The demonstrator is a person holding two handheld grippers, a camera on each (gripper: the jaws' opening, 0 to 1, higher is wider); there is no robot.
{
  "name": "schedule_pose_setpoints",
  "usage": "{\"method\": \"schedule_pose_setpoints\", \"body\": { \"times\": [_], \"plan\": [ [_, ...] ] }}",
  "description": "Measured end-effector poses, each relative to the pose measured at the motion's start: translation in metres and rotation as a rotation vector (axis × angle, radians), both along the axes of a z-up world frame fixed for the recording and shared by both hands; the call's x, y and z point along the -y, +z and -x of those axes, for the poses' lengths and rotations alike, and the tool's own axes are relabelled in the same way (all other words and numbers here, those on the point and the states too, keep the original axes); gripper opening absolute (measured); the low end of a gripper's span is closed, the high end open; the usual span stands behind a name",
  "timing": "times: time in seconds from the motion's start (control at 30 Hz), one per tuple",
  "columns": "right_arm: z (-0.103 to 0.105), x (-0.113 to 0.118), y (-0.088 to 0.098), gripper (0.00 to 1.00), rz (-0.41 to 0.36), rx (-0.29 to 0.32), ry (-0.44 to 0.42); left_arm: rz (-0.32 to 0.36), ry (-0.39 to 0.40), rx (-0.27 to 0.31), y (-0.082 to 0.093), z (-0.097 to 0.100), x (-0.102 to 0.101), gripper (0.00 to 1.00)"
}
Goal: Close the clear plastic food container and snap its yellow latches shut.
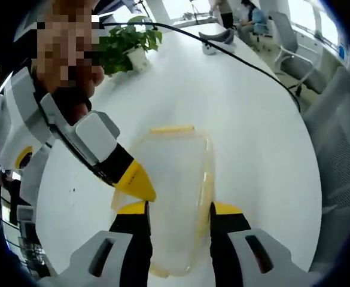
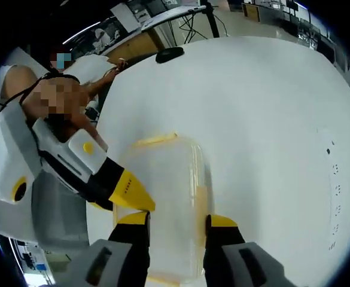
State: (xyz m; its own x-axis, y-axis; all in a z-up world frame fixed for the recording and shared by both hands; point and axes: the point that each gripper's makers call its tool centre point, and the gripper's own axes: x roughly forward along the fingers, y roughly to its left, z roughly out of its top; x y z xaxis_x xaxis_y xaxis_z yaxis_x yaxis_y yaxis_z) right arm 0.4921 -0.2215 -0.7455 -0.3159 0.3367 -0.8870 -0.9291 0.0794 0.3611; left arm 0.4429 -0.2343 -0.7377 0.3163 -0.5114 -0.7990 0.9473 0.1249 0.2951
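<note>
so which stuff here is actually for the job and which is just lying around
For the job:
- container
- far latch
- side latch
- left tongs
- right tongs

Lying about:
- plant
- cable
- chairs
- table
- dark object at the table's far edge

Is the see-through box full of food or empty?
Empty, it seems: the clear container shows only white table through it, with nothing visible inside in either gripper view.

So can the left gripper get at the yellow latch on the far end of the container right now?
Probably yes: the left gripper straddles the clear container, and the far latch lies ahead with bare white table around it. The other gripper's fingers sit off to the side.
</note>
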Motion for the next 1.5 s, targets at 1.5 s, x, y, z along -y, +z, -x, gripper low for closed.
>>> {"method": "schedule_pose_setpoints", "body": {
  "times": [1.5],
  "plan": [
    [0.016, 0.03, 0.032, 0.49, 0.025, 0.191, 0.035, 0.01, -0.016, -0.049, 0.019, -0.006, -0.023, 0.44]
  ]
}}
